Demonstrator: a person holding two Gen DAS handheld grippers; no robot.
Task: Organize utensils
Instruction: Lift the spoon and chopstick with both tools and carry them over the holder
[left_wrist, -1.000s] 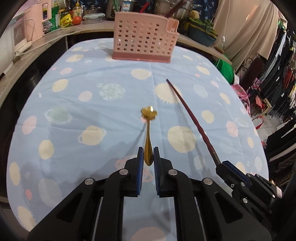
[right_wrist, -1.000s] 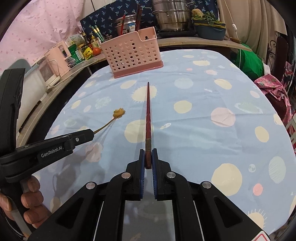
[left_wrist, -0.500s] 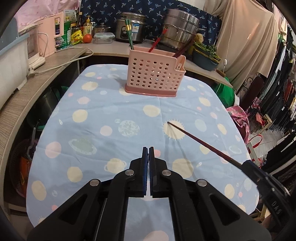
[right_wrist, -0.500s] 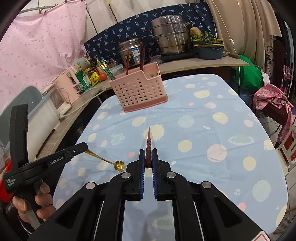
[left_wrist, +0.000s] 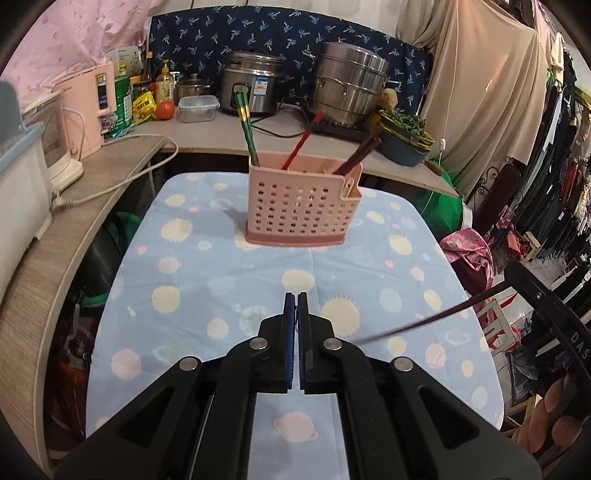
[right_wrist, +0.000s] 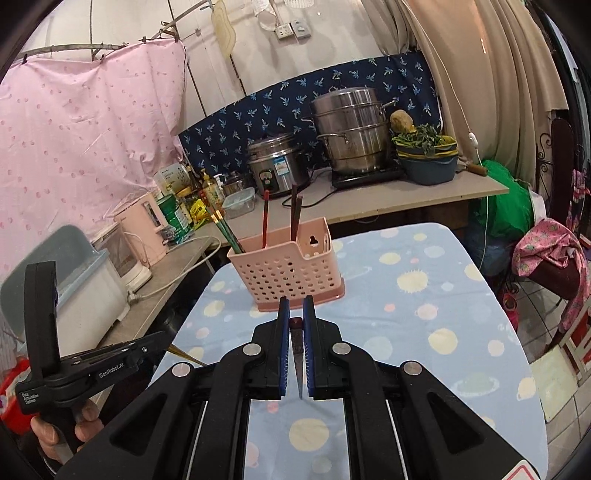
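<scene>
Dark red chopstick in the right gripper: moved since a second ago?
Yes. The dark red chopstick, clamped in the right gripper, has lifted off the tablecloth; its far end now overlaps the pink basket base.

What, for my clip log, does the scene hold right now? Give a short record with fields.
left hand-held gripper: shut on a gold utensil, of which only a sliver shows
right hand-held gripper: shut on a dark red chopstick
pink holder: upright at the table's far end, holding green chopsticks and others
tablecloth: pale blue with a planet print
</scene>
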